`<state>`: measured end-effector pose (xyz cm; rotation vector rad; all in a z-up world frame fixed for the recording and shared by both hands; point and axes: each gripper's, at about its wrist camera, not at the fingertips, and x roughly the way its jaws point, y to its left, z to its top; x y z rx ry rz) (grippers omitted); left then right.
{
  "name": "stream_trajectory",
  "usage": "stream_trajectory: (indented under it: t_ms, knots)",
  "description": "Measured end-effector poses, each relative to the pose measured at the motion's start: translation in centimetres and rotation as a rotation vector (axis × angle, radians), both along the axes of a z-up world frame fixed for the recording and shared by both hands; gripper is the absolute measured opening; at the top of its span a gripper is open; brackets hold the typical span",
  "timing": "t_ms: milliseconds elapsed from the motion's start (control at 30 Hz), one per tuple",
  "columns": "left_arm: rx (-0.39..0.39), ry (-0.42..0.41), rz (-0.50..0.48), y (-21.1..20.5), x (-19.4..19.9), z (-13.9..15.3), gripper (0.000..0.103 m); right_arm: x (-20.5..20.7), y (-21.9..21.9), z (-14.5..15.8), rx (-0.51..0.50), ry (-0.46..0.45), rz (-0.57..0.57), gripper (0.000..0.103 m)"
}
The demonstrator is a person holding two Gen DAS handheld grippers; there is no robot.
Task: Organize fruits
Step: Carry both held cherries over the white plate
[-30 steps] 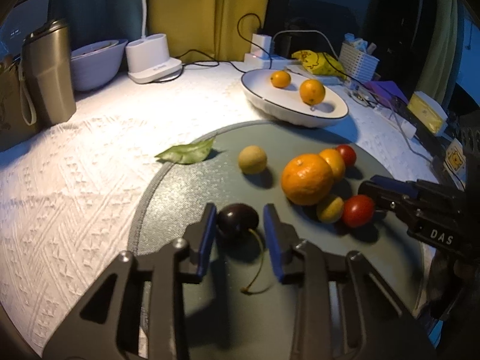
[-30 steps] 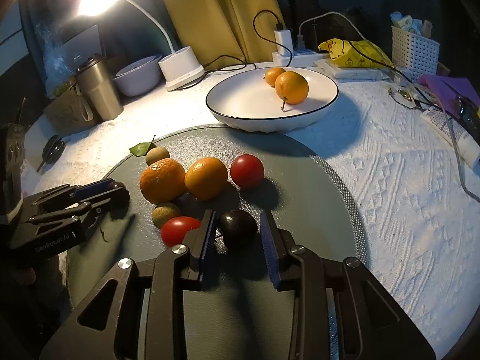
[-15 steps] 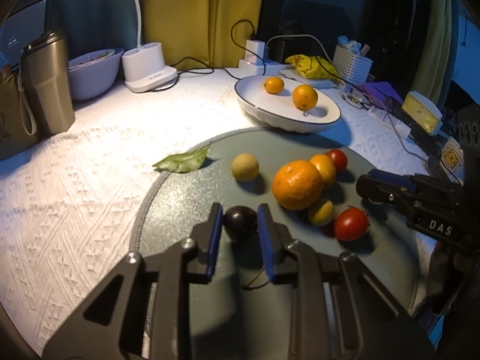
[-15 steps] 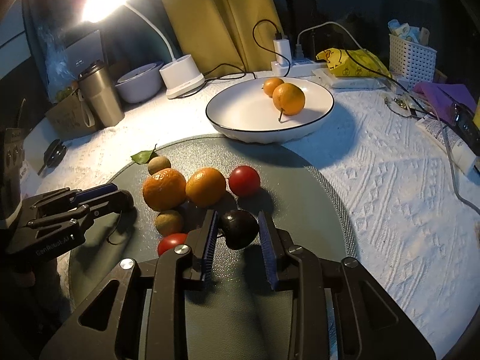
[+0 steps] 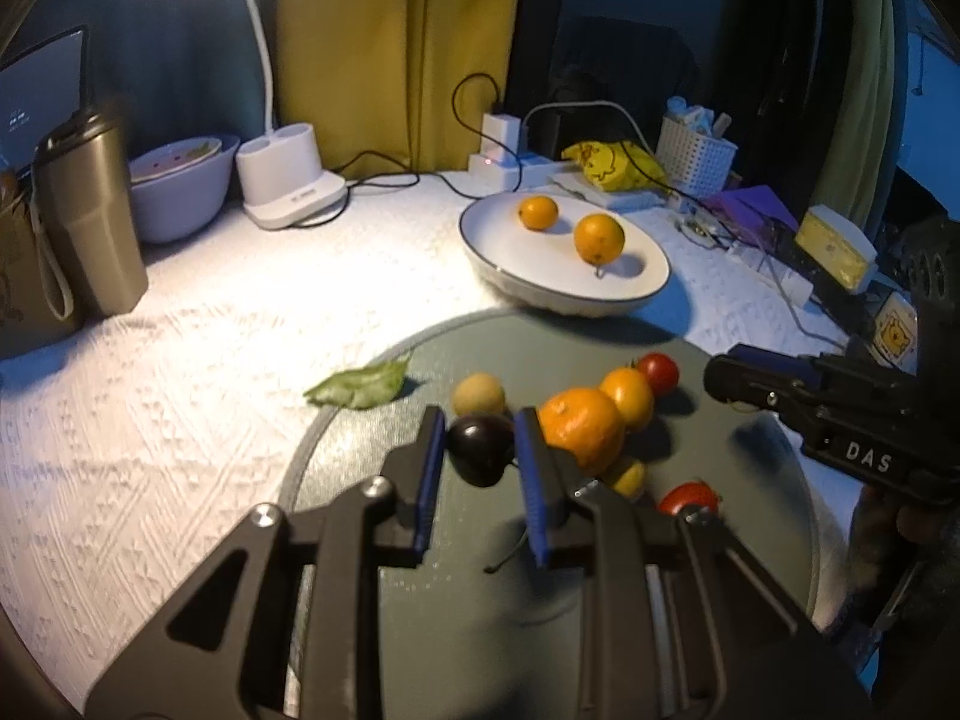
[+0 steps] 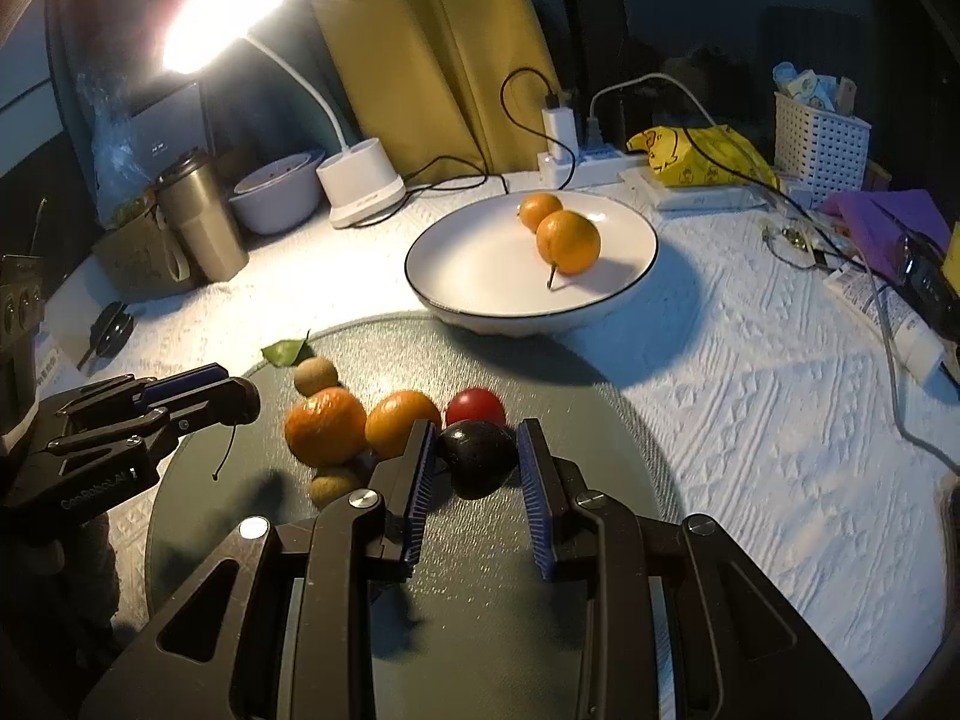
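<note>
On white tablecloth (image 6: 750, 450): grey mat (image 6: 570, 372) | yellow curtain (image 6: 432, 48) behind | both grippers clamp dark fruits

A round grey-green mat (image 6: 600, 408) lies on the white textured tablecloth (image 6: 750, 420), a cluster of oranges and tomatoes (image 6: 360, 426) on its left part; behind it stands a white dark-rimmed plate (image 6: 468, 264) holding two small oranges (image 6: 567, 240)

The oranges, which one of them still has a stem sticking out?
The nearer of the two oranges in the white bowl: a thin stem pokes down from it toward the bowl floor. The orange behind it and the two on the grey mat show none.
</note>
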<state>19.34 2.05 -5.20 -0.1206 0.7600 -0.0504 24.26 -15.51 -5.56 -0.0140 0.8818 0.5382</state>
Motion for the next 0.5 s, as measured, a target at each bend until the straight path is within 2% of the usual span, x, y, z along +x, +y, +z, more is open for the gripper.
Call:
stream_trajectory:
  t_ms: [500]
  knots:
    - [0.006,-0.023,-0.014,0.0,2.4,1.6,0.025,2.7,-0.4,1.2,0.011,-0.029,-0.011,0.03]
